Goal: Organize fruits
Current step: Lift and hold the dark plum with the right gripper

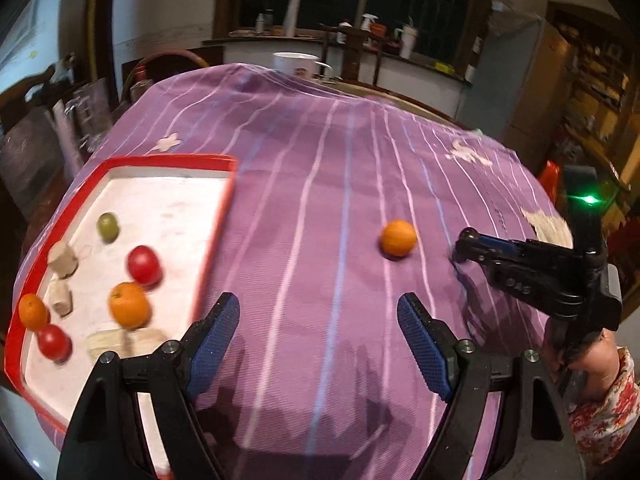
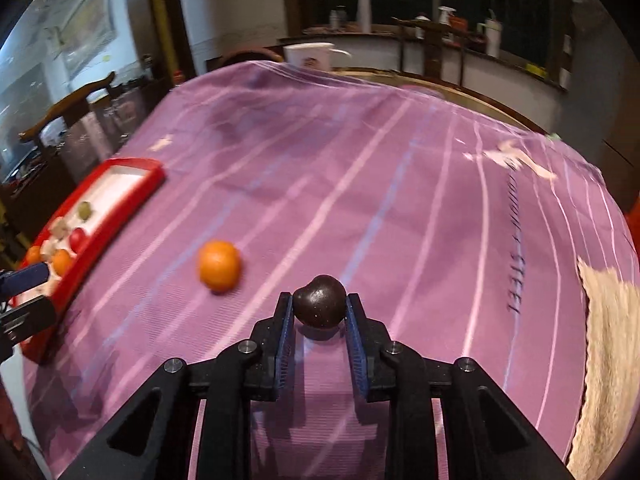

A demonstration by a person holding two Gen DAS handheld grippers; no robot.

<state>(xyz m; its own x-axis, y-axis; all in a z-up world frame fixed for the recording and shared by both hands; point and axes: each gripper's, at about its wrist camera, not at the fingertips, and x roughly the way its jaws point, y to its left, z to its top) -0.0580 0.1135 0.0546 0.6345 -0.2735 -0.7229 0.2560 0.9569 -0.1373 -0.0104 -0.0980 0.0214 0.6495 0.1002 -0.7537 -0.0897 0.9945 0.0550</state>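
A red-rimmed white tray (image 1: 216, 216) lies at the left on the purple cloth and holds two oranges, two red fruits, a green fruit (image 1: 108, 227) and several pale chunks. One orange (image 1: 398, 238) lies loose on the cloth; it also shows in the right wrist view (image 2: 220, 266). My left gripper (image 1: 318, 312) is open and empty, above the cloth just right of the tray. My right gripper (image 2: 319, 312) is shut on a dark brown fruit (image 2: 319, 306), right of the loose orange. The right gripper shows in the left wrist view (image 1: 466, 242).
A white mug (image 2: 310, 56) stands at the table's far edge. A pale cloth (image 2: 608, 320) lies at the right edge. The tray (image 2: 132, 188) sits near the table's left edge. Chairs stand beyond the left side.
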